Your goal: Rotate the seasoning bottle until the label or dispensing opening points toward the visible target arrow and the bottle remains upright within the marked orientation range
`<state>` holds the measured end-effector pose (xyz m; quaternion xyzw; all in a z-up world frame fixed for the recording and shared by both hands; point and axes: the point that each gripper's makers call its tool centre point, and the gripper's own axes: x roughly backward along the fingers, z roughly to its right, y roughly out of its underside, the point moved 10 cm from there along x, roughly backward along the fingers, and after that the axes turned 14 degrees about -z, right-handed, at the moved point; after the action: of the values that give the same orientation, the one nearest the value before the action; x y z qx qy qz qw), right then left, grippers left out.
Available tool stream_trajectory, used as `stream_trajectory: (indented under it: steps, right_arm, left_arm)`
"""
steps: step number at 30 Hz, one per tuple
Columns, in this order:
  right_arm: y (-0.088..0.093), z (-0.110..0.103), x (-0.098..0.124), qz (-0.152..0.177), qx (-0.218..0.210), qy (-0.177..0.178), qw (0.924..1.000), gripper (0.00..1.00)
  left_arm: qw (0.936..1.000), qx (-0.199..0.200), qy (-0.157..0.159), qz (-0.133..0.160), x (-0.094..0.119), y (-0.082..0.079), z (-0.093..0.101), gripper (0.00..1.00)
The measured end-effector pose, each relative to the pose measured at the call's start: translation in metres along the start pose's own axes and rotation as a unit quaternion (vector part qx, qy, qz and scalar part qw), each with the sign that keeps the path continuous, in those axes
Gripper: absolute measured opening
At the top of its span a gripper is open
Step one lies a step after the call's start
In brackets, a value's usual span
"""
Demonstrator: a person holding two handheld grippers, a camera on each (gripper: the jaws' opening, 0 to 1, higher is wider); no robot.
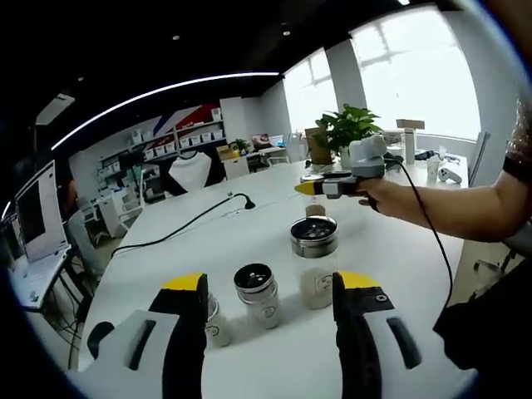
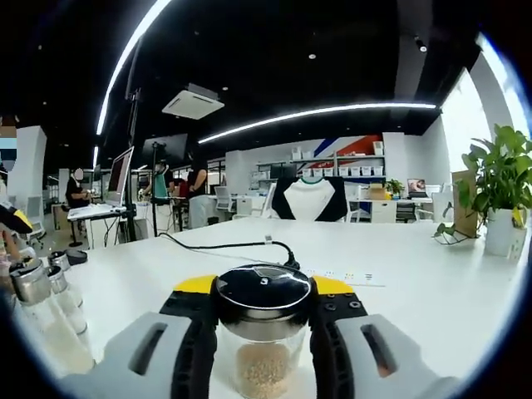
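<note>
My right gripper (image 2: 262, 287) is shut on a seasoning jar (image 2: 263, 332), a clear one with a black lid and pale grains inside. In the left gripper view a hand holds that gripper (image 1: 306, 189) out over the white table (image 1: 399, 249), and the jar's beige body (image 1: 314, 210) hangs under its yellow tip. In front of it stands a wider jar with a dark lid (image 1: 314, 235). My left gripper (image 1: 270, 283) is open and wide, with a small metal-lidded bottle (image 1: 255, 293) between its jaws. Two more small bottles (image 1: 218, 322) (image 1: 316, 288) flank it.
A black cable (image 1: 191, 223) runs across the table's far left. A potted plant (image 1: 345, 129) stands at the far edge, also seen at the right (image 2: 503, 179). Metal-lidded bottles (image 2: 37, 287) sit at the left. A power strip (image 2: 349, 277) lies beyond the jar.
</note>
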<state>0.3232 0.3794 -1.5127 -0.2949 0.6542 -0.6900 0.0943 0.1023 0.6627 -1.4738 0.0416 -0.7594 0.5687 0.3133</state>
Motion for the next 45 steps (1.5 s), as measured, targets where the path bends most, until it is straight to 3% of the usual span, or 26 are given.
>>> stream_trajectory:
  steps: [7, 12, 18, 22, 28, 34, 38, 41, 45]
  right_arm:
    - [-0.003, -0.008, 0.029, -0.015, 0.021, -0.026, 0.9993, 0.39]
    - [0.0, -0.019, 0.065, -0.018, 0.017, -0.053, 0.9983, 0.39]
    - [-0.003, -0.04, 0.115, -0.004, -0.002, -0.099, 0.9951, 0.39]
    - [-0.012, -0.063, 0.147, 0.013, -0.003, -0.151, 0.9884, 0.39]
    - [-0.034, -0.09, 0.184, 0.037, 0.008, -0.225, 0.9737, 0.39]
    - [-0.047, -0.119, 0.197, 0.049, 0.021, -0.29, 0.9556, 0.39]
    - [-0.049, -0.132, 0.195, 0.054, 0.011, -0.32, 0.9458, 0.39]
    - [-0.05, -0.137, 0.193, 0.055, 0.01, -0.328, 0.9431, 0.39]
    - [-0.051, -0.139, 0.193, 0.062, 0.009, -0.331, 0.9417, 0.39]
  left_arm:
    - [0.9996, -0.002, 0.021, 0.021, -0.003, -0.01, 0.013, 0.64]
    - [0.9974, -0.01, 0.054, 0.046, -0.006, -0.024, 0.033, 0.64]
    - [0.9885, -0.04, 0.117, 0.087, -0.004, -0.048, 0.069, 0.64]
    - [0.9788, -0.048, 0.169, 0.105, -0.008, -0.058, 0.094, 0.63]
    - [0.9713, -0.048, 0.214, 0.092, -0.021, -0.06, 0.113, 0.67]
    - [0.9621, -0.04, 0.251, 0.099, -0.027, -0.067, 0.121, 0.7]
    - [0.9587, -0.042, 0.259, 0.109, -0.024, -0.069, 0.121, 0.63]
    - [0.9574, -0.045, 0.26, 0.117, -0.021, -0.069, 0.12, 0.5]
    - [0.9594, -0.049, 0.247, 0.127, -0.018, -0.069, 0.119, 0.48]
